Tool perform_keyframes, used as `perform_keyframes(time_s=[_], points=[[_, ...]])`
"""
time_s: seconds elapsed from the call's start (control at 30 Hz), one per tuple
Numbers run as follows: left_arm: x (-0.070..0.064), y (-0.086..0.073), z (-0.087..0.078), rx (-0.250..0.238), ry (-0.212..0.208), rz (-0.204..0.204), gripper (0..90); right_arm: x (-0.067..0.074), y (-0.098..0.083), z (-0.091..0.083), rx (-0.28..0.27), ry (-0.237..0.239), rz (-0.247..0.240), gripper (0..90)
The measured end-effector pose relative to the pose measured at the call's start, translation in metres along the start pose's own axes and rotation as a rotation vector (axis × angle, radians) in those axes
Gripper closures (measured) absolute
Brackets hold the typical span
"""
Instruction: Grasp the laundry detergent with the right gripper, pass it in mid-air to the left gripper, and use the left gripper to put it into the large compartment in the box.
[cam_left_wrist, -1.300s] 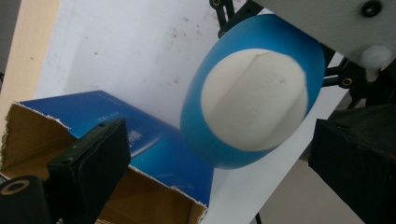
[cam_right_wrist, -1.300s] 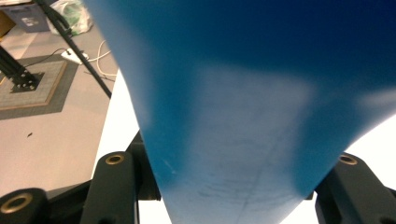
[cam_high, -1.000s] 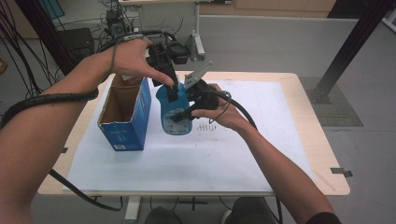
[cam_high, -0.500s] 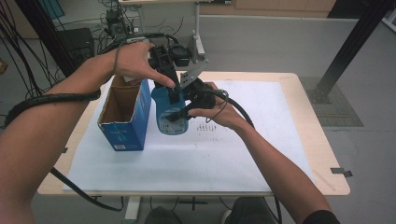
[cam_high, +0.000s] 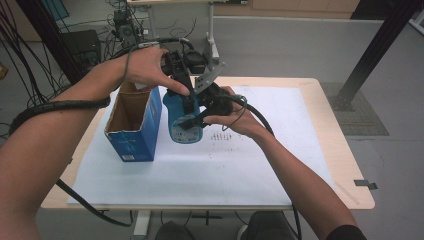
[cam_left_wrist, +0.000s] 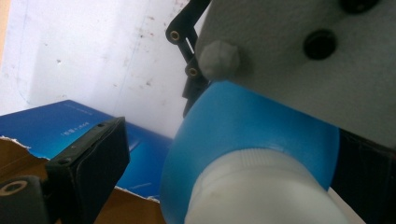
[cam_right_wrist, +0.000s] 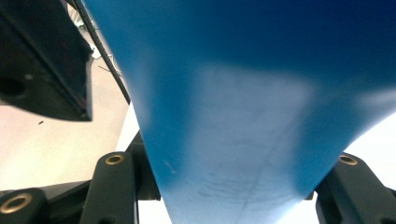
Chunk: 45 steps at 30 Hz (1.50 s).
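Observation:
A blue bottle (cam_high: 182, 129) with a white cap (cam_left_wrist: 261, 186) stands tilted beside an open blue cardboard box (cam_high: 135, 140). My right gripper (cam_high: 194, 120) comes from the right and is shut on the bottle's body, which fills the space between its jaws (cam_right_wrist: 243, 116). My left gripper (cam_high: 186, 97) reaches down from above onto the bottle's top. In the left gripper view the cap sits between the jaws, with a gap beside the left jaw's pad (cam_left_wrist: 100, 154), so this gripper (cam_left_wrist: 233, 186) stands open. The right gripper's grey plate (cam_left_wrist: 303, 56) is close above the bottle's shoulder.
The table (cam_high: 250, 170) is covered with white paper. The box stands on its left part, top flaps open, interior brown. Cables trail from both grippers. Beyond the far edge stand a table leg (cam_high: 212, 35) and cabled equipment (cam_high: 125, 25).

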<state>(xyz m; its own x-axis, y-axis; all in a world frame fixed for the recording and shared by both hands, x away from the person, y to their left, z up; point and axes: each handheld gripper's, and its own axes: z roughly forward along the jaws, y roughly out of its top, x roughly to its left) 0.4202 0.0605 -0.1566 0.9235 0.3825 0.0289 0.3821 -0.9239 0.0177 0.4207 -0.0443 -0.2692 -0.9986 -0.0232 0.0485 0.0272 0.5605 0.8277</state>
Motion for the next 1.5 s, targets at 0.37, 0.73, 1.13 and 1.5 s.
perform_keyframes(time_s=[0.37, 0.73, 1.13, 1.5], points=[[-0.0006, -0.0009, -0.0006, 0.002, 0.007, 0.003, 5.8, 0.0020, 0.0001, -0.0016, 0.012, -0.002, 0.021, 44.3], [-0.0007, -0.0025, 0.0003, -0.002, 0.008, 0.000, 5.9, -0.0006, -0.0015, -0.0007, 0.017, -0.016, 0.022, 44.3], [-0.0018, -0.0002, -0.0030, 0.004, 0.009, 0.013, 6.0, -0.0024, -0.0009, -0.0040, -0.008, -0.036, -0.008, 44.3], [-0.0038, 0.0011, -0.0015, 0.010, 0.005, 0.016, 6.2, -0.0018, -0.0004, -0.0055, -0.015, -0.038, -0.019, 44.3]])
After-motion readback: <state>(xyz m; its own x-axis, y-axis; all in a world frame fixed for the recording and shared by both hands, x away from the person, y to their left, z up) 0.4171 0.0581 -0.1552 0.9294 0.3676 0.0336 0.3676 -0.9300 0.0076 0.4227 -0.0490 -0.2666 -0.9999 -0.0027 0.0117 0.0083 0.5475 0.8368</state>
